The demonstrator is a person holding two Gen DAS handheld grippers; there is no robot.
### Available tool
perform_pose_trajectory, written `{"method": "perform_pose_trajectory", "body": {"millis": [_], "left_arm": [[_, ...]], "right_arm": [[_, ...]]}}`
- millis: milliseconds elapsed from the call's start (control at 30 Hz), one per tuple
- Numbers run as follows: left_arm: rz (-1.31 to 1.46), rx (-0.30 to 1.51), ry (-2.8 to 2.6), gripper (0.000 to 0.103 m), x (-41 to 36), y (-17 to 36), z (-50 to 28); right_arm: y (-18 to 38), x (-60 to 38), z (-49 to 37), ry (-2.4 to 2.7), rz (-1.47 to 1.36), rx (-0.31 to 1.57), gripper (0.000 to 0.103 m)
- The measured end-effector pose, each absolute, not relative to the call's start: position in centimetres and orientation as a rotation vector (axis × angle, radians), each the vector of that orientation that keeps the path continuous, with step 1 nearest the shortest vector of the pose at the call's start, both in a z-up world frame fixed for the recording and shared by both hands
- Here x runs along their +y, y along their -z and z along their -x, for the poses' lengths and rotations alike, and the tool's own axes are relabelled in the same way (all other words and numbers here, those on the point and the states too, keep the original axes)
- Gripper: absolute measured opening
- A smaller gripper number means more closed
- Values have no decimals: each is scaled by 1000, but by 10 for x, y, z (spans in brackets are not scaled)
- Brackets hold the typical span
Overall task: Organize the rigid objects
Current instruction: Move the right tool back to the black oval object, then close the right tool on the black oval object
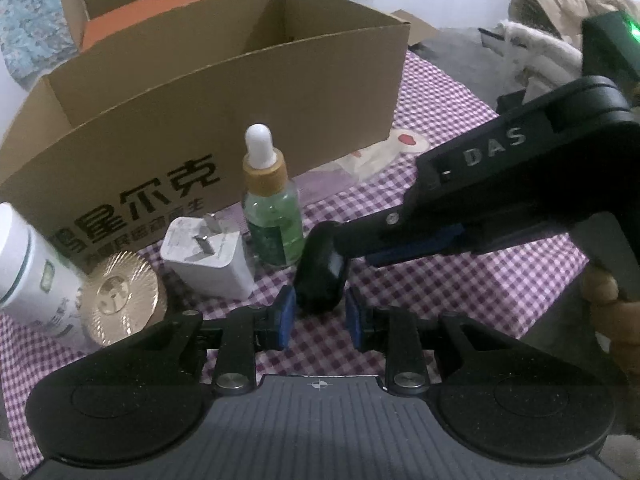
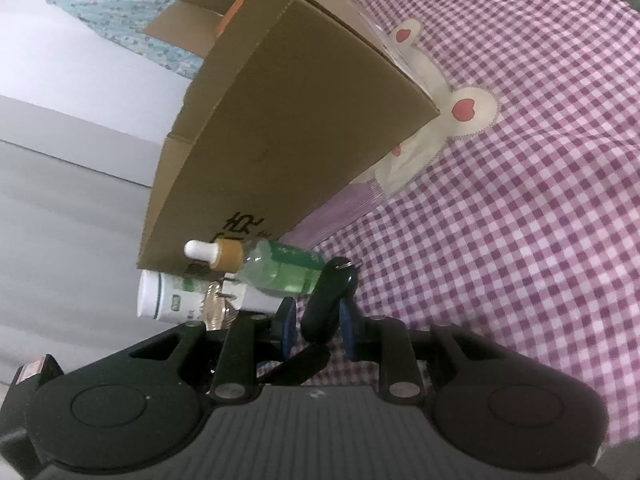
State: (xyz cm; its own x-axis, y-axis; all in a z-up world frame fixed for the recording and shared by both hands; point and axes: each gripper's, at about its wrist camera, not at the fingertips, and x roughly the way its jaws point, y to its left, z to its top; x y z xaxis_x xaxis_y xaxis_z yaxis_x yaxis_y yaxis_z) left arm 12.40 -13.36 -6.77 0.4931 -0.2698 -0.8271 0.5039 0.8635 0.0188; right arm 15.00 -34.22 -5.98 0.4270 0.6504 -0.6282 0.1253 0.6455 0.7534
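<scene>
A black key fob stands on the purple checked cloth. My left gripper is open, its blue pads either side of the fob's near end. My right gripper, rolled on its side, comes in from the right with its pads around the fob, a small gap showing on each side. Behind stand a green dropper bottle, a white charger plug, a gold round lid and a white jar. An open cardboard box stands behind them.
An orange box sits in a second carton behind the first. A rabbit patch is sewn on the cloth by the box's corner. Clothing is piled at the far right. A white wall is beyond.
</scene>
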Motion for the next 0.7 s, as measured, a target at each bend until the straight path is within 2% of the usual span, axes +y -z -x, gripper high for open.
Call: {"method": "perform_pose_trajectory", "body": {"millis": [300, 700], "left_arm": [[-299, 939, 484, 29, -145, 74, -132], [-278, 959, 512, 29, -154, 78, -134]], "right_arm": [[81, -332, -166, -389, -867, 1127, 26], [79, -339, -169, -430, -866, 1108, 26]]}}
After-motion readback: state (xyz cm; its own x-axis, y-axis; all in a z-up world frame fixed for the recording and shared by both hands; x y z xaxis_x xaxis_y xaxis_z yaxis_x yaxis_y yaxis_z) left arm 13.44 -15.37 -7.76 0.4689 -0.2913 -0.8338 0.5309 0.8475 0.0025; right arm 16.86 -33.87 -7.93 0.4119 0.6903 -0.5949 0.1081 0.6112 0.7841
